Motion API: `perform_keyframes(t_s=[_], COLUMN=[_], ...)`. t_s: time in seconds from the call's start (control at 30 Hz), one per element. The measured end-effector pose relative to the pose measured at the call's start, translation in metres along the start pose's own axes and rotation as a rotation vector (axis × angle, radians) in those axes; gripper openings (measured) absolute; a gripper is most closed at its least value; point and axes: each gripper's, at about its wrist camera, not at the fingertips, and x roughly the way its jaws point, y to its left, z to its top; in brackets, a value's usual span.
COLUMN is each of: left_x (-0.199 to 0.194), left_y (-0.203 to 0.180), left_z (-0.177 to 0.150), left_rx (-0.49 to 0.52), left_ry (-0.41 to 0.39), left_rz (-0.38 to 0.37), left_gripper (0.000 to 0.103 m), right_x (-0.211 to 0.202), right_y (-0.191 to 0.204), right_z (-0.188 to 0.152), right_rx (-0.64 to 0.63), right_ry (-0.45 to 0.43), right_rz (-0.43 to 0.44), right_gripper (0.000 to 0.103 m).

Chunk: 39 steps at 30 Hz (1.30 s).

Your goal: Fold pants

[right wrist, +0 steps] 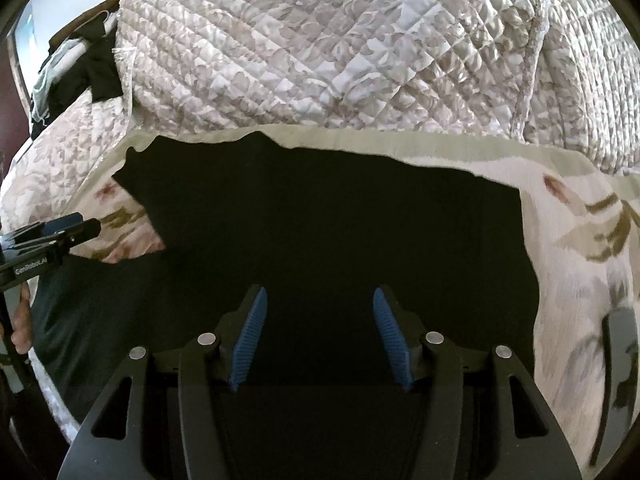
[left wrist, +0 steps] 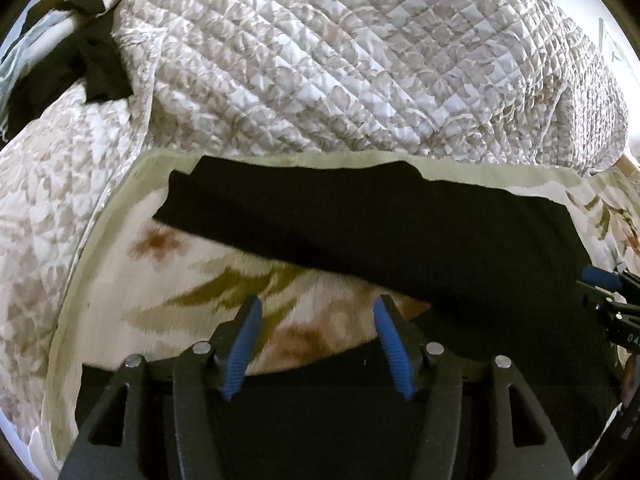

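Black pants (left wrist: 400,224) lie spread on a floral cream sheet (left wrist: 120,280). In the left wrist view one leg runs from upper left to the right, and another dark part lies under my gripper. My left gripper (left wrist: 318,304) is open and empty over the sheet between the two legs. In the right wrist view the pants (right wrist: 340,220) fill the middle. My right gripper (right wrist: 318,296) is open and empty above the black cloth. Each gripper shows at the edge of the other view: the right gripper (left wrist: 604,280) and the left gripper (right wrist: 68,226).
A bunched quilted floral blanket (left wrist: 340,60) rises right behind the pants. Another dark garment (left wrist: 80,64) lies at the far left on it. A hand (right wrist: 20,320) holds the left gripper's handle at the left edge.
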Motion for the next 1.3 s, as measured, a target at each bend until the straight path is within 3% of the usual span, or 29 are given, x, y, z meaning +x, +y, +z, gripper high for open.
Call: perform_keyframes(t_s=[0.23,0.37,0.43,0.7,0.9,1.0,1.07,1.13,1.17,1.2,1.23,1.27,1.3], left_x=[0.024,0.044,0.058,0.123,0.167,0.180,0.180,0.179,0.178,0.176,0.175,0.175,0.174], left_y=[-0.002,0.001,0.001,0.000,-0.005,-0.008,-0.012,-0.018,-0.023,-0.028,-0.032,-0.035,-0.037], left_z=[0.024,0.046,0.059,0.095,0.100,0.094,0.094,0.093,0.093,0.092,0.091,0.090,0.090], left_rx=[0.015,0.011,0.023,0.056,0.059,0.070,0.086,0.118,0.143,0.162,0.181,0.193,0.195], left_ry=[-0.013,-0.025,-0.037,-0.003,0.045,0.047,0.041,0.035,0.030,0.025,0.021,0.020,0.022], left_rz=[0.000,-0.020,-0.018,-0.023,-0.008,0.003,0.007,-0.006,-0.010,-0.005,0.000,0.004,0.003], left_gripper=[0.064,0.070,0.076,0.079,0.080,0.081,0.075,0.053,0.046,0.036,0.024,0.019,0.005], right_x=[0.018,0.033,0.043,0.096,0.135,0.149,0.154,0.156,0.156,0.155,0.153,0.152,0.151], right_y=[-0.011,-0.022,-0.028,-0.058,-0.066,-0.064,-0.062,-0.060,-0.059,-0.057,-0.054,-0.050,-0.047], right_z=[0.026,0.046,0.057,0.098,0.109,0.108,0.112,0.113,0.114,0.115,0.115,0.116,0.115], right_rx=[-0.034,-0.058,-0.075,-0.133,-0.183,-0.216,-0.226,-0.238,-0.249,-0.259,-0.266,-0.270,-0.283], right_ry=[-0.005,-0.018,-0.020,0.035,0.113,0.127,0.140,0.143,0.141,0.135,0.127,0.128,0.129], right_rz=[0.014,0.029,0.036,0.042,0.046,0.048,0.050,0.042,0.040,0.038,0.042,0.043,0.029], right_gripper=[0.062,0.063,0.065,0.066,0.067,0.074,0.074,0.069,0.058,0.038,0.027,0.020,0.016])
